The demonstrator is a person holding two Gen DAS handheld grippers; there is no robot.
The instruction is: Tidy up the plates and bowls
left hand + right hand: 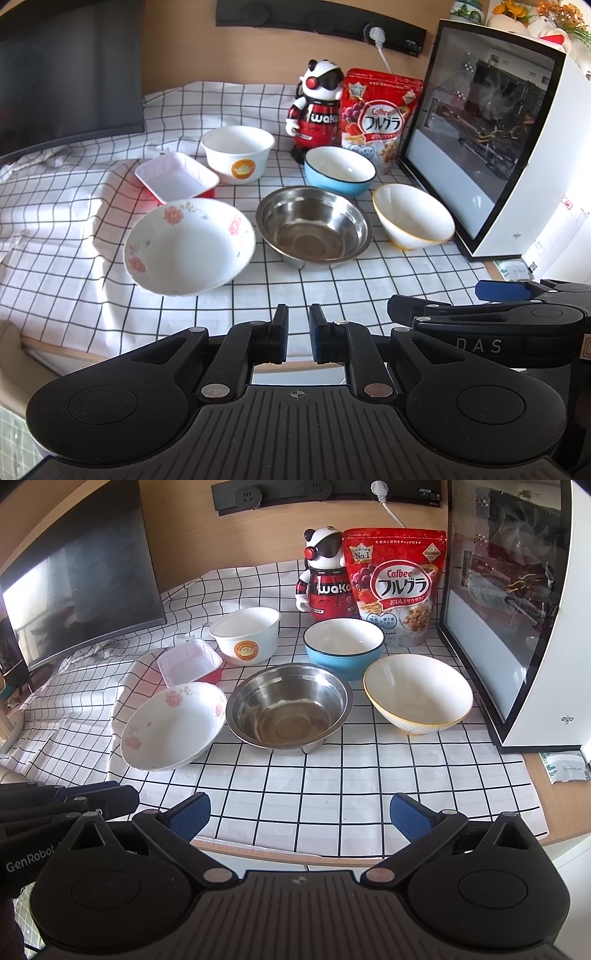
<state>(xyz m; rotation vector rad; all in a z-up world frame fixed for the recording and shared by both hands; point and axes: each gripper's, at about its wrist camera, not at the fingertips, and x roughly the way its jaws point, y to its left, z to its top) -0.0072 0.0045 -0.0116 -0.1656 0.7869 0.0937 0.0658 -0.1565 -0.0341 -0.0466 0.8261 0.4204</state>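
Right tool [300,814] hovers spread wide and empty at the tabletop [332,794] edge, steel bowl [289,709] straight ahead, while left tool [298,334] sits pressed together.

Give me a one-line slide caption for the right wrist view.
Open right claw above the checked cloth, facing a steel bowl, floral bowl and yellow-rimmed bowl.

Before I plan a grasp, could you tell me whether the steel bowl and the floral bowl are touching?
Cannot tell. In the left wrist view a thin strip of cloth seems to separate the steel bowl from the floral bowl, but in the right wrist view their rims appear to meet.
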